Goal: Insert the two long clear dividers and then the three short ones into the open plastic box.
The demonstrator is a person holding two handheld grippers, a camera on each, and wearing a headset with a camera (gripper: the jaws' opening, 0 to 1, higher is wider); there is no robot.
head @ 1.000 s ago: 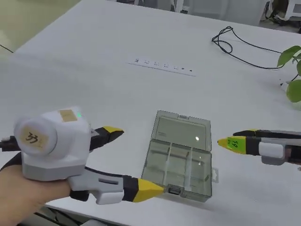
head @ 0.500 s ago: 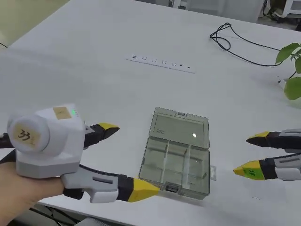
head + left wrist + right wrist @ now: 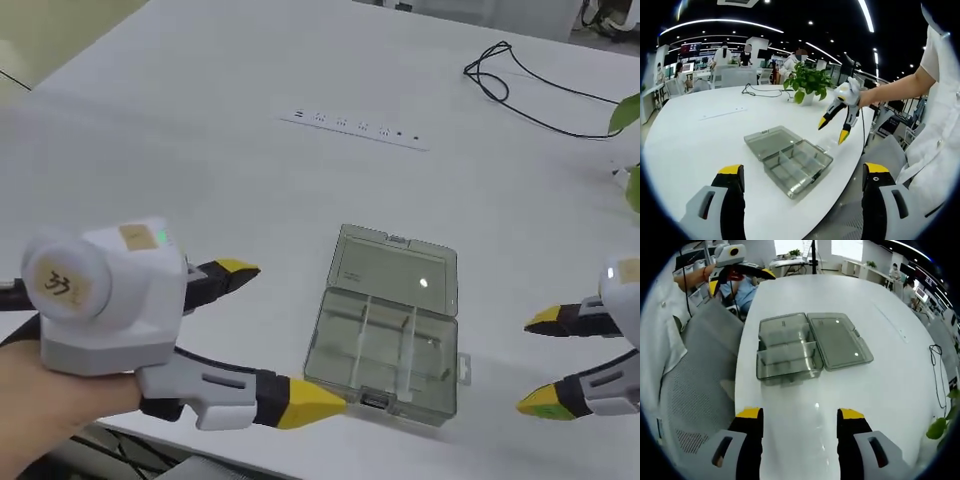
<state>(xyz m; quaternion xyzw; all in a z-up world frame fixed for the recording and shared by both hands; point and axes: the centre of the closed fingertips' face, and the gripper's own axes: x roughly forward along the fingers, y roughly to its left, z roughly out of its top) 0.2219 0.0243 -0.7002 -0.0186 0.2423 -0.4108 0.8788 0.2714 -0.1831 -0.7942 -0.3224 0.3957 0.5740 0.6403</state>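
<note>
The right gripper (image 3: 542, 362) has drawn back rightward and spread wide, empty. The box (image 3: 395, 275) lies between it and the left gripper (image 3: 283, 335), also wide, empty.

The box (image 3: 385, 350) is lying open on the worktop (image 3: 200, 180), with bare surface running all round it. The left tool (image 3: 288, 333) is hovering just left of the box, jaws spread, its near tip crowding the box's front left corner. The right tool (image 3: 532, 362) is hanging right of the box, leaving a gap. Dividers (image 3: 365, 328) are splitting the box into narrow lanes. Beyond the box, a power strip (image 3: 355, 127), cable (image 3: 470, 70) and plant (image 3: 625, 112) are sitting well apart.
</note>
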